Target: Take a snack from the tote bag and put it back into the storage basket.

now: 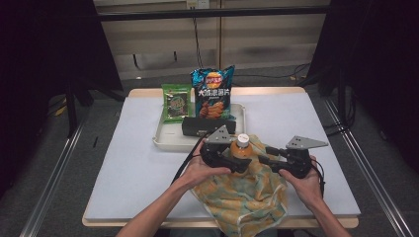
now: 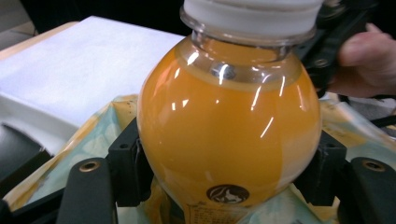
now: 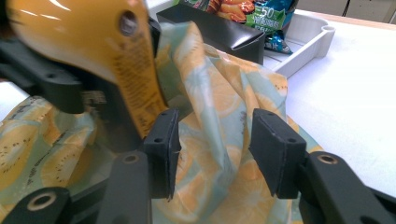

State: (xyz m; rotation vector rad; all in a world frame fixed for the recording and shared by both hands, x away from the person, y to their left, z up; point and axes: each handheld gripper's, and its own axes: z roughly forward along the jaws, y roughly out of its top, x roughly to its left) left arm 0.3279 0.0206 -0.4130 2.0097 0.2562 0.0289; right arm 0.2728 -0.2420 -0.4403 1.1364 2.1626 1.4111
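Bottle (image 2: 229, 126) between left gripper (image 2: 229, 177) fingers, above bag (image 3: 219, 112).

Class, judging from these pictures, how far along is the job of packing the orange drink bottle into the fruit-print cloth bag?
Done: the left gripper is clamped on the bottle, held upright over the bag. In hand: the right gripper stands open with a fold of bag cloth between its pads. Left: the bottle is not yet inside; snacks and a black box wait in the tray.

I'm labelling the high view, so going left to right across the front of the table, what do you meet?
Left gripper shut on the orange bottle → right gripper, jaws apart around a fold of the fruit-print cloth lying under them all.
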